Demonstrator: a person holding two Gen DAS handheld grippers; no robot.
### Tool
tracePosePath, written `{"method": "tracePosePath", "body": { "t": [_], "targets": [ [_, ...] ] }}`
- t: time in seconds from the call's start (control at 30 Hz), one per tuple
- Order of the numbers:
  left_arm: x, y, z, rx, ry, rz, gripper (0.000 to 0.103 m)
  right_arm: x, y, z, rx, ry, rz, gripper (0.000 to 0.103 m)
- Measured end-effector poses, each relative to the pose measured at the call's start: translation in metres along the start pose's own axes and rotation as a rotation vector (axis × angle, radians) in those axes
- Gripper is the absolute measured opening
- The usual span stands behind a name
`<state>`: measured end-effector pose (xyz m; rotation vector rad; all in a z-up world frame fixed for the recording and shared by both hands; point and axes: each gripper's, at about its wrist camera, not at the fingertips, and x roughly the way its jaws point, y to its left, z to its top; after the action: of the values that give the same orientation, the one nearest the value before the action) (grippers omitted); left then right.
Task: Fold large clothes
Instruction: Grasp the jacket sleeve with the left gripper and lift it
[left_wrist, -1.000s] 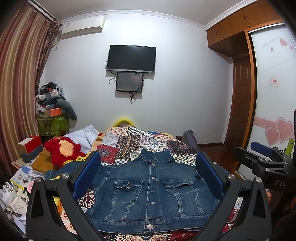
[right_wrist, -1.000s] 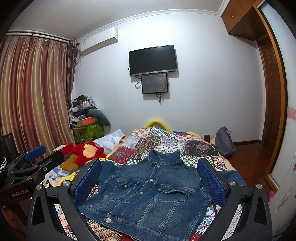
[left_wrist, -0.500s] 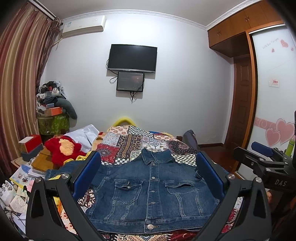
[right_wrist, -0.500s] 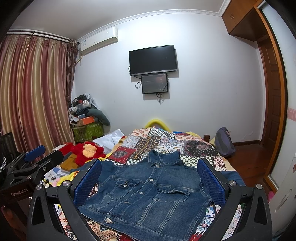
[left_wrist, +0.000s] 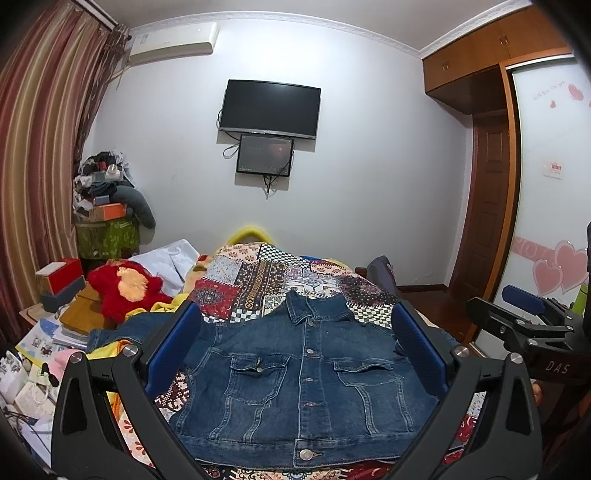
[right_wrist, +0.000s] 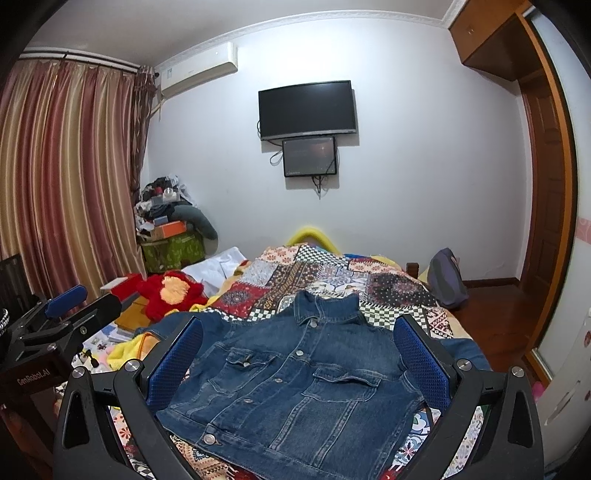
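Observation:
A dark blue denim jacket (left_wrist: 303, 380) lies flat and buttoned, front up, on a patchwork bedspread (left_wrist: 273, 280), collar toward the far wall. One sleeve spreads out to the left (left_wrist: 122, 332). My left gripper (left_wrist: 295, 354) is open and empty above the jacket's near half. My right gripper (right_wrist: 295, 358) is open and empty too, held above the jacket (right_wrist: 295, 384) from the near right. Each gripper shows at the edge of the other's view: the right one (left_wrist: 524, 325), the left one (right_wrist: 62, 314).
A red plush toy (left_wrist: 125, 284) and stacked books and boxes (left_wrist: 59, 280) crowd the bed's left side. A grey bag (right_wrist: 447, 277) sits at the bed's far right corner. A wardrobe with a sliding door (left_wrist: 550, 184) stands on the right, curtains (right_wrist: 62, 177) on the left.

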<state>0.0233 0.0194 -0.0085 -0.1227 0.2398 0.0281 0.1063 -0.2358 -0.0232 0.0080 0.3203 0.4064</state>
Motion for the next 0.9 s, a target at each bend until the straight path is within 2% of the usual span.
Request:
{"method": "tracePosePath", "body": {
  "t": [0.23,0.53,0.77,0.9],
  "targets": [
    [0.036,0.025,-0.001,-0.021,0.037,0.034,0.103,0.042,0.003,0.002,-0.024,0.054,-0.008,0.103],
    [0.111,0.092,-0.007,-0.082,0.141,0.151,0.103,0.127,0.016,0.009,-0.063,0.129,0.016,0.103],
    [0.177,0.166,-0.023,-0.115,0.280,0.280,0.103,0.216,0.020,0.012,-0.075,0.224,0.070,0.103],
    [0.216,0.221,-0.052,-0.228,0.413,0.313,0.103,0.271,0.020,0.007,-0.073,0.306,0.092,0.103]
  ]
}}
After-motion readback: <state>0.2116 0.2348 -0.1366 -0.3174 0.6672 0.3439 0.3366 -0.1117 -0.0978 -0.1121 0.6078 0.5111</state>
